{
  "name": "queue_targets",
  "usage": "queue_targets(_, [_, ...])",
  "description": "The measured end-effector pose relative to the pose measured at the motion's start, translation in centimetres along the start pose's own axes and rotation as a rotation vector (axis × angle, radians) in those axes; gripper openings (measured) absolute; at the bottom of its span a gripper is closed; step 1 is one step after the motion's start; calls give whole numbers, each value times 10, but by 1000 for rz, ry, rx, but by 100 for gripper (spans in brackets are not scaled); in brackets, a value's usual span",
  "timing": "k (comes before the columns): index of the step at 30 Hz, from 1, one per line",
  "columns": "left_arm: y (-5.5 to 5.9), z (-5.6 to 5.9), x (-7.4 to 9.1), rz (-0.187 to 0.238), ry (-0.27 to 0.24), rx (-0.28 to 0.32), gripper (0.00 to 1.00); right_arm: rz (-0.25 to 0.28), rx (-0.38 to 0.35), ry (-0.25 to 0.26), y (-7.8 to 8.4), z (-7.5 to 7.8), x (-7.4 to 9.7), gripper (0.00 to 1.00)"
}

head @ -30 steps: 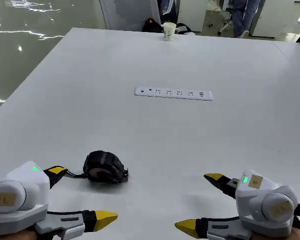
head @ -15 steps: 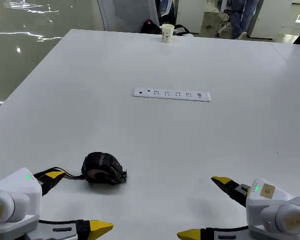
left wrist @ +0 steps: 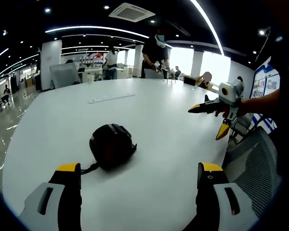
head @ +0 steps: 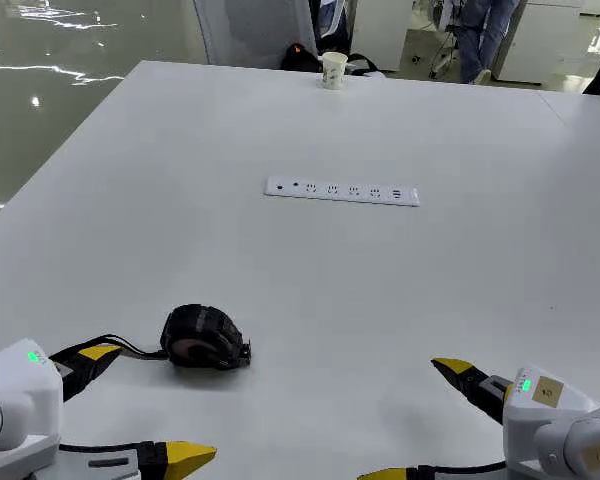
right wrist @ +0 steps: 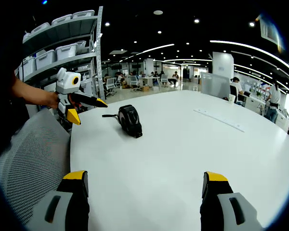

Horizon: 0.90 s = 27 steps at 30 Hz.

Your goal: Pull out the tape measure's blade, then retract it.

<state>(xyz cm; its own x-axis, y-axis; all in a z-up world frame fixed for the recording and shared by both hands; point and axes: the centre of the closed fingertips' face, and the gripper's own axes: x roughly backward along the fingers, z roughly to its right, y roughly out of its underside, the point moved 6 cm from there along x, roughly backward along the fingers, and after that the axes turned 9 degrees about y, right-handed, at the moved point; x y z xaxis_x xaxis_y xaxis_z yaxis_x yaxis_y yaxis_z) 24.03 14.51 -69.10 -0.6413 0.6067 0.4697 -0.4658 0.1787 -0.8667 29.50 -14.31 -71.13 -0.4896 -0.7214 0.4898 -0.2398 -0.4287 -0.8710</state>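
Bright, even overhead light from ceiling strips (left wrist: 96,29) + downlights. Head view is sharp; white table (head: 430,280) nearly blown out, glare streaks on glossy floor (head: 40,70) top-left. Soft shadow under tape measure (head: 202,337). Gripper views: heavy fisheye bend at the edges, windows (left wrist: 183,60) overexposed.

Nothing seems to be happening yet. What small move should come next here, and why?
Probably ease the left gripper forward around the round black tape measure. It lies untouched on the white table, blade in, just ahead of that gripper's open jaws; the right gripper, also open, sits farther away.
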Motion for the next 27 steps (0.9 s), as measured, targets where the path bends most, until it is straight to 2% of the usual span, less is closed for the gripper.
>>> queue_targets(8, [1,0,1,-7,2,-14,98,-3,0,-1,2,0,1,99])
queue_targets(14, [-1,0,1,-2,10,-13,93,-5,1,-1,2,0,1,99])
queue_targets(20, [-2,-1,2,-5,8,-24,99,0,-2,0,0,1,3,99])
queue_targets(27, [-2,-1,4,0,10,-27,99,21,-19,17,-3,4,6,99])
